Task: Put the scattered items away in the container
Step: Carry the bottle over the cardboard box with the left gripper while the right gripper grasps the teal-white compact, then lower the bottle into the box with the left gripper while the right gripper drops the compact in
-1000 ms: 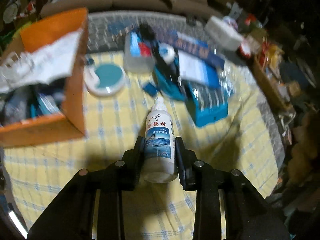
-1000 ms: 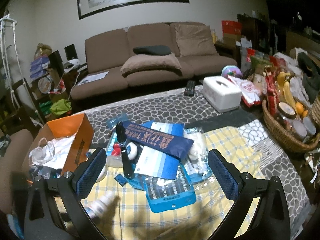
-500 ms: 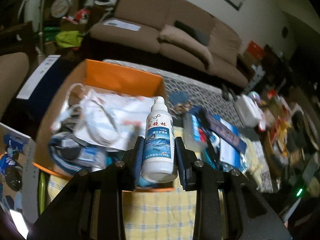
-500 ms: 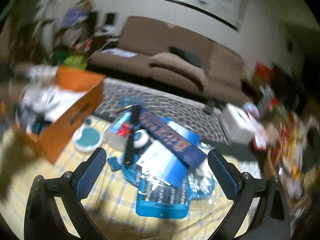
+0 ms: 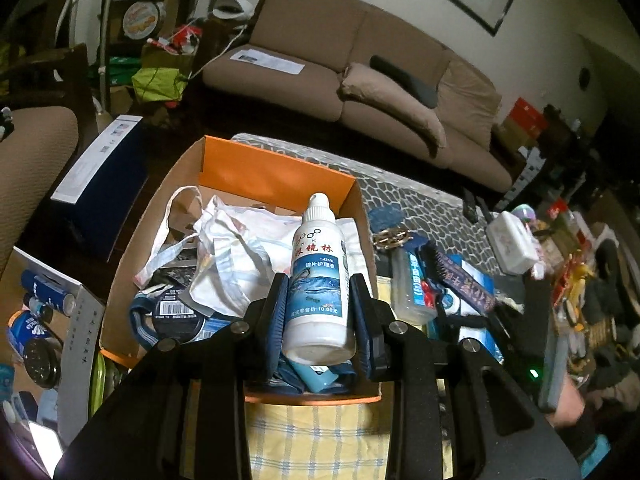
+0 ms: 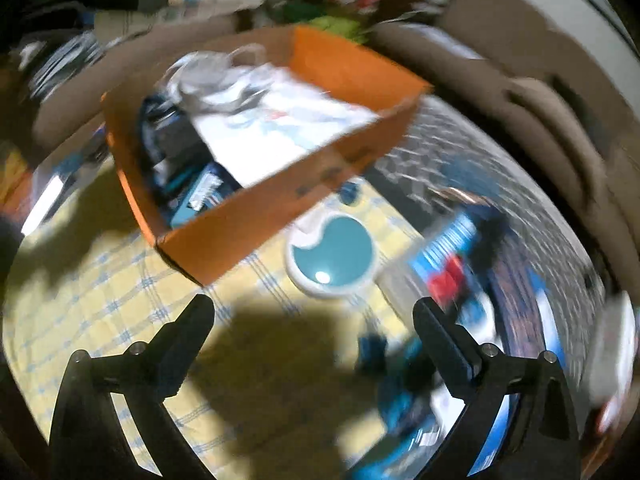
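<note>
Since the earlier frame we carried the bottle (image 5: 318, 280), pinched in the left hand-held gripper (image 5: 320, 320), from the table (image 6: 100, 280) to above the box (image 5: 276, 176); unreleased. Right hand-held gripper (image 6: 314, 316), spread empty, neared the round case (image 6: 332, 256); several items remained.

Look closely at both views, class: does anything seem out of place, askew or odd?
Several items still lie loose beside the orange box: a round teal-and-white case and a heap of blue packets. The white bottle sits upright in the left tool; nothing looks spilled.
</note>
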The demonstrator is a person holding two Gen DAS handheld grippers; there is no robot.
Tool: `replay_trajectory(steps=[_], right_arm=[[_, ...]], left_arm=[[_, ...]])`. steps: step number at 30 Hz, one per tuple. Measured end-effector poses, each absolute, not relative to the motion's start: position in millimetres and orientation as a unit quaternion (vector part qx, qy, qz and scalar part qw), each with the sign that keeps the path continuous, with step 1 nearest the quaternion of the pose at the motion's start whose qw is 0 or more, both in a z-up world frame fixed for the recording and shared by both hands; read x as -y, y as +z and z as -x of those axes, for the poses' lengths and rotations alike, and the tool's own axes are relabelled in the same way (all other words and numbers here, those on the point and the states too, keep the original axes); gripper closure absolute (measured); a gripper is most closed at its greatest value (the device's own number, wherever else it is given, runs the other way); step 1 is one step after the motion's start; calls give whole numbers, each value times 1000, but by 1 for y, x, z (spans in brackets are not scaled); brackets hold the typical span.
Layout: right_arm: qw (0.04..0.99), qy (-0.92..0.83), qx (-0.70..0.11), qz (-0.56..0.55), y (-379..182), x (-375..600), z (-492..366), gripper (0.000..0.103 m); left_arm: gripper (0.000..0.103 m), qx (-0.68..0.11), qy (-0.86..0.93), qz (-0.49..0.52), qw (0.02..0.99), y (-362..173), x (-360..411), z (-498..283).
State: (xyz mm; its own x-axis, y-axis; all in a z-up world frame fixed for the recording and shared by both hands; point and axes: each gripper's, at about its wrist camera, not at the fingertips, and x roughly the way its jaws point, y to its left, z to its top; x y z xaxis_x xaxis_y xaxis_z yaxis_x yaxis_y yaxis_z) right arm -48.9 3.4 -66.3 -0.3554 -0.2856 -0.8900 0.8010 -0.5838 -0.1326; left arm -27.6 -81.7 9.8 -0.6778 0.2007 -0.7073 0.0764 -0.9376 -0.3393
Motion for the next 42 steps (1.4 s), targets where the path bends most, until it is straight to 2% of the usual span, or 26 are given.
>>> replay_trajectory(steps=[6, 10, 13, 14, 15, 24, 29, 31, 36, 42], right_arm=[[403, -681, -364, -491, -103, 30, 92, 3], [383, -650, -420, -504, -135, 41, 100, 4], [380, -652, -391, -526, -144, 39, 107, 9], [382, -660, -366, -534, -143, 36, 109, 17], [382, -667, -350, -535, -142, 32, 110, 20], [366, -721, -316, -497, -120, 13, 55, 20], [323, -761, -318, -464, -96, -8, 7, 20], [298, -788, -294, -451, -77, -17, -6, 20], [220, -849, -127, -463, -57, -75, -41, 20], [164, -857, 20, -488, -40, -117, -62, 20]], left_arm=[[75, 169, 896, 408, 34, 6, 81, 33], [75, 168, 896, 410, 34, 4, 81, 34], [75, 165, 895, 412, 31, 3, 81, 36], [75, 168, 895, 413, 32, 3, 82, 36], [75, 171, 894, 412, 33, 4, 83, 37], [75, 185, 894, 407, 37, 9, 89, 34], [75, 201, 892, 403, 35, 13, 97, 31], [75, 207, 892, 401, 34, 14, 100, 30], [75, 213, 889, 406, 30, 13, 100, 30], [75, 207, 890, 405, 30, 13, 97, 29]])
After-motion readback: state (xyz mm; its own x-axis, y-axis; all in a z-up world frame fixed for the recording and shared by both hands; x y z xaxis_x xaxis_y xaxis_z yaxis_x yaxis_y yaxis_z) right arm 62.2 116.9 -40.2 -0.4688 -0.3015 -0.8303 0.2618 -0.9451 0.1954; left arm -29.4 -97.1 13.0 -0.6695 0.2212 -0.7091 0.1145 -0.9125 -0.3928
